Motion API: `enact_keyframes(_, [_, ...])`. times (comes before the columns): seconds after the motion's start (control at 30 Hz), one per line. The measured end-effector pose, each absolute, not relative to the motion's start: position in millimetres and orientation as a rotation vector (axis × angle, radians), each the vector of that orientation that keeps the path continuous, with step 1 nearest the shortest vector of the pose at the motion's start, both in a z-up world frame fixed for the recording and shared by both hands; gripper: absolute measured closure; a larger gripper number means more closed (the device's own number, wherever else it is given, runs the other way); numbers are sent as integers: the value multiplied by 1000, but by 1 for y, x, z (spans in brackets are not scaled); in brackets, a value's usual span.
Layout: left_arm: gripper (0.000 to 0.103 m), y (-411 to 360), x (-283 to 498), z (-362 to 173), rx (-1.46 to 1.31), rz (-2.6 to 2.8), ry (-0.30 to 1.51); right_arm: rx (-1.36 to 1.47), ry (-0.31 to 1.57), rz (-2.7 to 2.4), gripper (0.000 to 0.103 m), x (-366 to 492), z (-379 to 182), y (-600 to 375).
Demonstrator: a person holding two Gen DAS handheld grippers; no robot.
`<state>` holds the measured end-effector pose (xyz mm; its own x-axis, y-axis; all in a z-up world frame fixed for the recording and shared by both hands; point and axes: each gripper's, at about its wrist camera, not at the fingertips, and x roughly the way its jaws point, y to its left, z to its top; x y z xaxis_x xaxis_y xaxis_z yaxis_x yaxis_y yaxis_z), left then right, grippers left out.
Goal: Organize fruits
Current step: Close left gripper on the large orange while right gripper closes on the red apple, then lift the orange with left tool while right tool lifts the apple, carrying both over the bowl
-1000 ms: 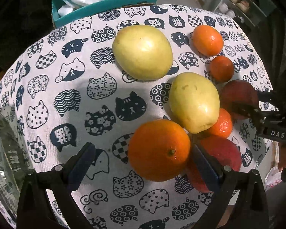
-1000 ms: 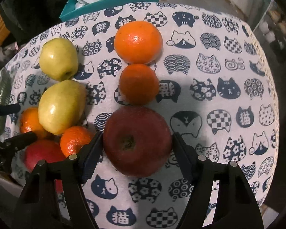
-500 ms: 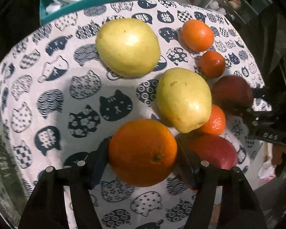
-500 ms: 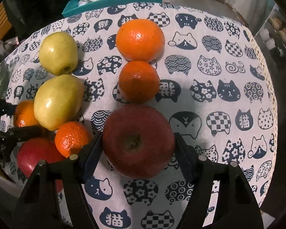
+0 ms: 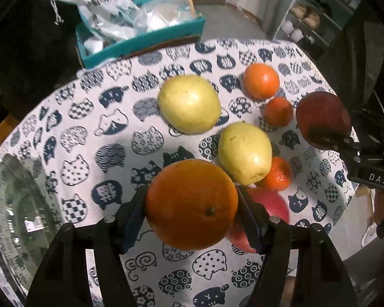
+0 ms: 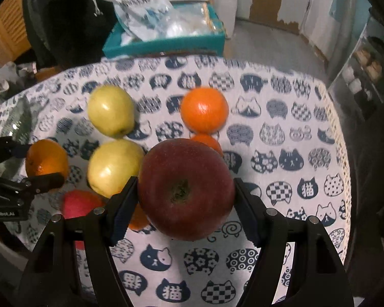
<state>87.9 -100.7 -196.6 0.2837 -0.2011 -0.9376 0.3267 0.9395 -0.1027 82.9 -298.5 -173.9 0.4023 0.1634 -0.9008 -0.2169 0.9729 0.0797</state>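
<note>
My left gripper (image 5: 192,209) is shut on a large orange (image 5: 190,204) and holds it just above the cat-print tablecloth (image 5: 89,140). My right gripper (image 6: 185,199) is shut on a dark red apple (image 6: 185,192), also off the cloth. Each shows in the other's view: the apple (image 5: 322,117) at the right, the orange (image 6: 46,158) at the left. On the cloth lie two yellow-green fruits (image 5: 189,103) (image 5: 244,152), an orange (image 5: 261,80), two small tangerines (image 5: 279,111) (image 5: 277,172) and a red apple (image 5: 266,204), partly hidden behind my left finger.
A ribbed glass bowl (image 5: 20,217) stands at the table's left edge. Beyond the far edge, a teal box (image 5: 140,41) holds plastic bags. The right half of the cloth (image 6: 294,153) is bare. Shelves (image 5: 315,12) stand at the far right.
My left gripper closed on the large orange and lifted it. The right gripper, still gripping the dark red apple, rose off the cloth too. Both views now show more of the room.
</note>
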Motion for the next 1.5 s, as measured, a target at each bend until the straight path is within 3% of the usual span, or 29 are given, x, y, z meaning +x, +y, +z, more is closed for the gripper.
enact_keyframes(0.73, [34, -73, 52, -93, 118, -334, 952, -34, 843, 312, 31, 62, -64, -261])
enact_keyframes(1.5, [34, -6, 33, -31, 5, -269, 837, 11, 722, 431, 31, 54, 4, -209])
